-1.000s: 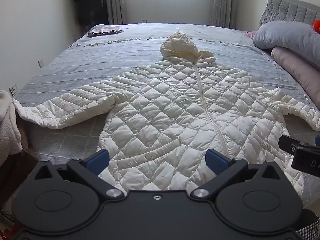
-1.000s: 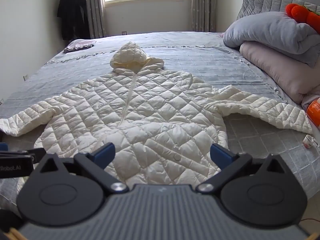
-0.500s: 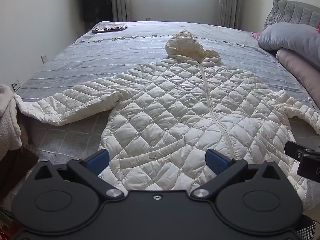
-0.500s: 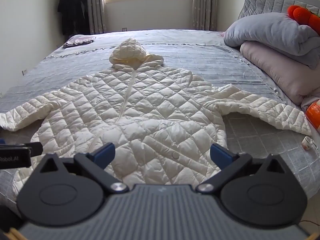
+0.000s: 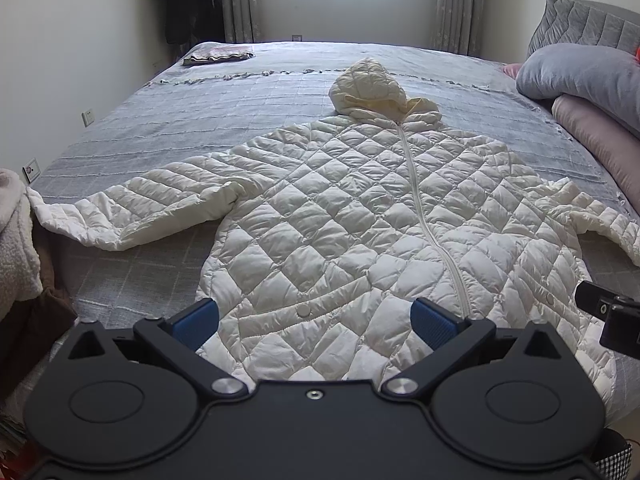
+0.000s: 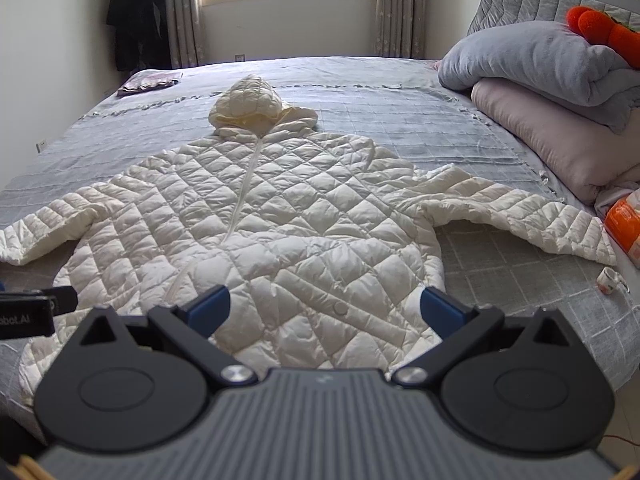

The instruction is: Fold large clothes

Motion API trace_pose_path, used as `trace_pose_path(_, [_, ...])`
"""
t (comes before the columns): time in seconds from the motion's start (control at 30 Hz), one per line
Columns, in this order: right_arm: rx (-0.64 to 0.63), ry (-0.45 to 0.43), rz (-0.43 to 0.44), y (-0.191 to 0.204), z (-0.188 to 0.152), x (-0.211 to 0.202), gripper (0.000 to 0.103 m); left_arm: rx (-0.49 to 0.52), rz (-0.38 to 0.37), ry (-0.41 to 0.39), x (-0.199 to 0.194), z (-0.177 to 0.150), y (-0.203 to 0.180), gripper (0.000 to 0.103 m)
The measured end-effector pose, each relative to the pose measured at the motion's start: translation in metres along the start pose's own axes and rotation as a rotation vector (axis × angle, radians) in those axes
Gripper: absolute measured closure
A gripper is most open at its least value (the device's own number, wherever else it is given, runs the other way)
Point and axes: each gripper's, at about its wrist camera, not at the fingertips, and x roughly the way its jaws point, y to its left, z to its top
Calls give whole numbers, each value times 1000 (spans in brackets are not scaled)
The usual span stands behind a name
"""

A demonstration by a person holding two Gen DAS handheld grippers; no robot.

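A white quilted hooded coat lies flat, front up and zipped, on the grey bed; it also shows in the right wrist view. Its hood points toward the window. Both sleeves spread sideways: the left sleeve and the right sleeve. My left gripper is open and empty, above the coat's hem left of the zipper. My right gripper is open and empty, above the hem right of the zipper. Each gripper's tip shows at the edge of the other's view.
Grey and pink folded quilts are stacked at the right by the headboard, with an orange plush toy on top. A folded cloth lies at the bed's far left corner. An orange packet sits at the right edge. Fluffy fabric hangs at left.
Both grippers have moved slightly forward and higher over the coat's hem, staying open. The coat has not moved.
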Motion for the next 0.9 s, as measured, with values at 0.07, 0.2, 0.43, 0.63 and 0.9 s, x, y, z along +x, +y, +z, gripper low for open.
trace_pose_path(0.07, [1, 1, -2, -1, 0, 0, 0, 3, 0, -1, 0, 0, 0, 0])
trace_pose_path(0.2, [5, 2, -8, -2, 0, 0, 0, 5, 1, -5, 0, -1, -2, 0])
trace_pose_path(0.43, [6, 1, -10, -3, 0, 0, 0, 7, 1, -6, -1, 0, -2, 0])
trace_pose_path(0.63, [6, 1, -10, -2, 1, 0, 0, 9, 1, -8, -1, 1, -1, 0])
trace_pose_path(0.9, [7, 2, -10, -1, 1, 1, 0, 10, 1, -9, -2, 1, -1, 0])
